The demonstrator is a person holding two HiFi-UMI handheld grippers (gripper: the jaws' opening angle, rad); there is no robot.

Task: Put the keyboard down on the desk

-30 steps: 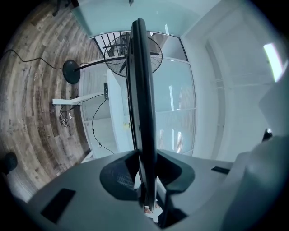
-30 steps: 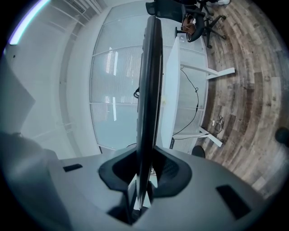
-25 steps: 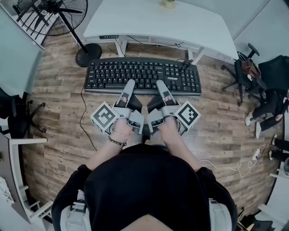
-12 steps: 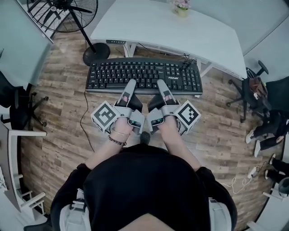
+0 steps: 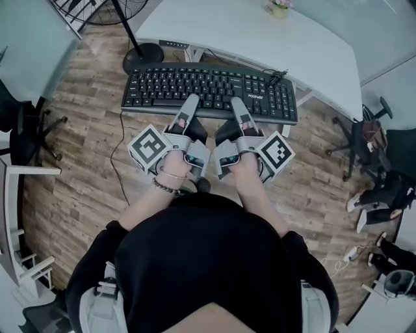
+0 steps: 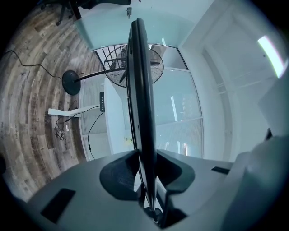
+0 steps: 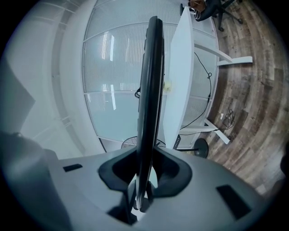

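Reading left gripper (image 5: pixel 189 107) as clamped on keyboard (image 5: pixel 209 91): in left gripper view, closed onto the board's thin near edge, pressing both faces. Same for right gripper (image 5: pixel 238 107), pinched on that same long edge. Gripping just left and just right of the board's centre, close together, side by side. Carrying marker cubes (image 5: pixel 148 148) tilted up and outward, with left hand (image 5: pixel 170 177) and right hand (image 5: pixel 244 174) wrapped on the handles behind them. Wearing a bead bracelet (image 5: pixel 166 188) at the left wrist.

Holding keyboard flat, keys up, in the air over wood floor (image 5: pixel 78 182), just in front of white desk (image 5: pixel 260 45). Not set down on the desk yet. In head view, only overlapping the desk's near edge at the board's far right corner. From both gripper views, seen edge-on with the desk top alongside and apart from it.

Further out: small plant pot (image 5: pixel 280 8) at the desk's far side, fan (image 5: pixel 143 57) base on the floor by the desk's left end, office chair (image 5: pixel 364 133) well off to the right.
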